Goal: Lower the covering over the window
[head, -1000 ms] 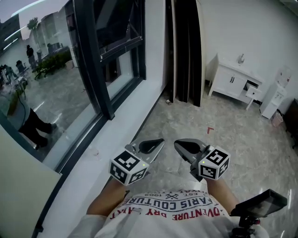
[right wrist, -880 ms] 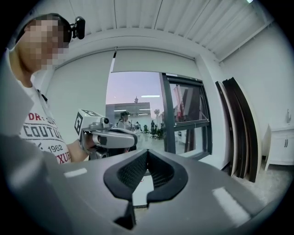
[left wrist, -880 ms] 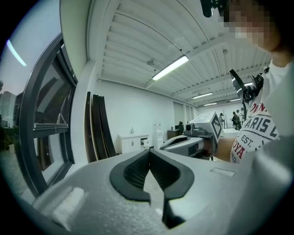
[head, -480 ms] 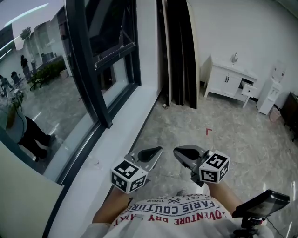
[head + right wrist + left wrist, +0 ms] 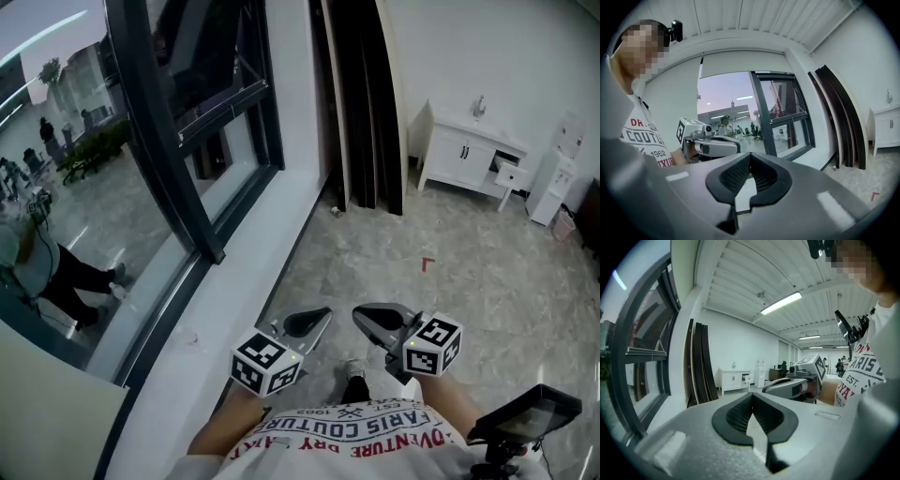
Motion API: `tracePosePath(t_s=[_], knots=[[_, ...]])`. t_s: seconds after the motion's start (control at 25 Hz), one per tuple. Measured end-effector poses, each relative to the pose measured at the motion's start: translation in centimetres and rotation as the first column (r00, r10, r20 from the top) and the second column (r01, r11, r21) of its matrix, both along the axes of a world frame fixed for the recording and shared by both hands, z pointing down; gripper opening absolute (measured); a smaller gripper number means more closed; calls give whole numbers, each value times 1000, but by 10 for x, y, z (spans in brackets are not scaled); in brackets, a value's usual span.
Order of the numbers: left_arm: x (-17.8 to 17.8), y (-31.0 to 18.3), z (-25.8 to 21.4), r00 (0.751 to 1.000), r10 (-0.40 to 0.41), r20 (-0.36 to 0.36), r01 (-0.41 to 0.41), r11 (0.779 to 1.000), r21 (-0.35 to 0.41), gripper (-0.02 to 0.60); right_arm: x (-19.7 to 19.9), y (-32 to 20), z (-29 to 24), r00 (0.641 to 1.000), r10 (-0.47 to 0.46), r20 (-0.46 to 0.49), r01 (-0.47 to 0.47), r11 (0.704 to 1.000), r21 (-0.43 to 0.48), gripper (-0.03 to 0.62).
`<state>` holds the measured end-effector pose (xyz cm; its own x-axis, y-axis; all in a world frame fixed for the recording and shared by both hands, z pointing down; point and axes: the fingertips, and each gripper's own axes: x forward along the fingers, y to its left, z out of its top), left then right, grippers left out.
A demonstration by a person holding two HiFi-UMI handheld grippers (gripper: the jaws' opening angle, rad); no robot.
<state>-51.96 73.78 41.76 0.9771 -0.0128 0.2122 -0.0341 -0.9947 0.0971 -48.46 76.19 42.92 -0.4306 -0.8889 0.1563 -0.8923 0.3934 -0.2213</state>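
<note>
Both tools have jaws together, nothing held: left tool [image 5: 317,319], right tool [image 5: 367,317]. Blind [image 5: 740,63] looks light and flexible; probably best gripped at its bottom rail.

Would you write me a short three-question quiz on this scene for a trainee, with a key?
1. True or false: the left gripper is holding something between its jaws.
2. What leans upright in the corner just past the window? A) dark panels B) a ladder C) a broom
3. In what state is the small drawer of the white cabinet?
Key: 1. False; it is shut and empty, like the right gripper. 2. A. 3. Pulled open.
</note>
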Motion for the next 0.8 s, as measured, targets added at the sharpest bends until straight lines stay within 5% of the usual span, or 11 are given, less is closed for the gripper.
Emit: tracePosePath(t_s=[0.4, 0.8], knots=[[98, -108, 23, 997, -66, 41, 68, 996, -49, 2, 105, -113, 21, 997, -43, 64, 45, 998, -31, 5], [229, -232, 4, 992, -123, 13, 124, 992, -39, 2, 239, -237, -1, 996, -92, 19, 92, 996, -16, 5]])
